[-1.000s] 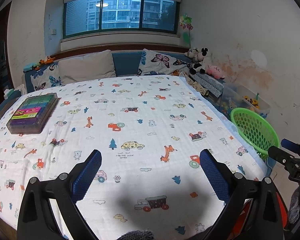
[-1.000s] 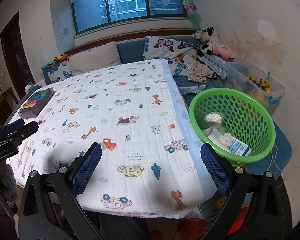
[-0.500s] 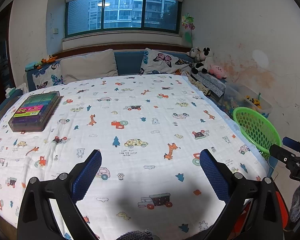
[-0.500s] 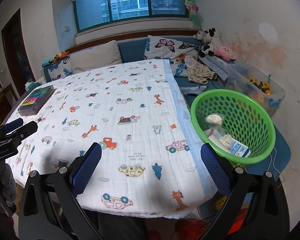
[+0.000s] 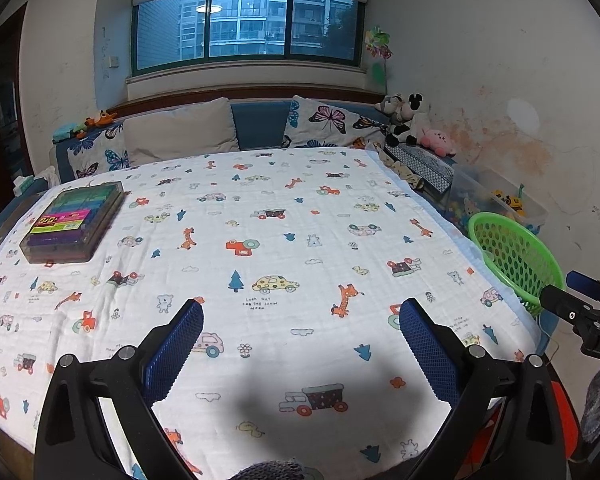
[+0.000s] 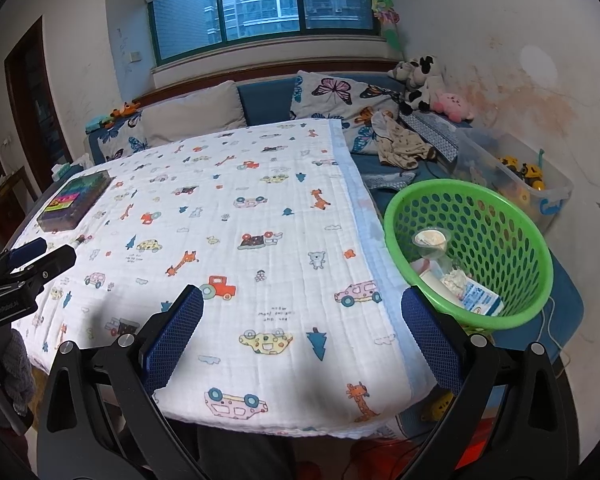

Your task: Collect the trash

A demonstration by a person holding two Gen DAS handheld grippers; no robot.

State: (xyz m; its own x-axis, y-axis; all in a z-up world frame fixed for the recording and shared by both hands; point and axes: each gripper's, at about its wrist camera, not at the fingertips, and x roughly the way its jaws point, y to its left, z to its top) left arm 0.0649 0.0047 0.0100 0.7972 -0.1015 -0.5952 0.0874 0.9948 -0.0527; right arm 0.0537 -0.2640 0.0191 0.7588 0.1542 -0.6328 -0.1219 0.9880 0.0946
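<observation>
A green plastic basket (image 6: 512,216) stands to the right of the table, holding trash: a clear cup with lid (image 6: 431,238), crumpled paper (image 6: 455,280) and a white-blue carton (image 6: 480,300). It also shows in the left wrist view (image 5: 516,252). My left gripper (image 5: 300,344) is open and empty above the near part of the printed cloth (image 5: 260,240). My right gripper (image 6: 302,338) is open and empty above the cloth's near right corner, just left of the basket. I see no trash on the cloth.
A box of coloured markers (image 5: 76,220) lies at the cloth's far left. Pillows (image 5: 180,132), plush toys (image 5: 412,120) and a clear toy bin (image 6: 516,180) line the bench behind and to the right. The right gripper shows at the left view's right edge (image 5: 580,312).
Both grippers have drawn back and risen slightly; the table looks a little farther off. Both stay open and empty.
</observation>
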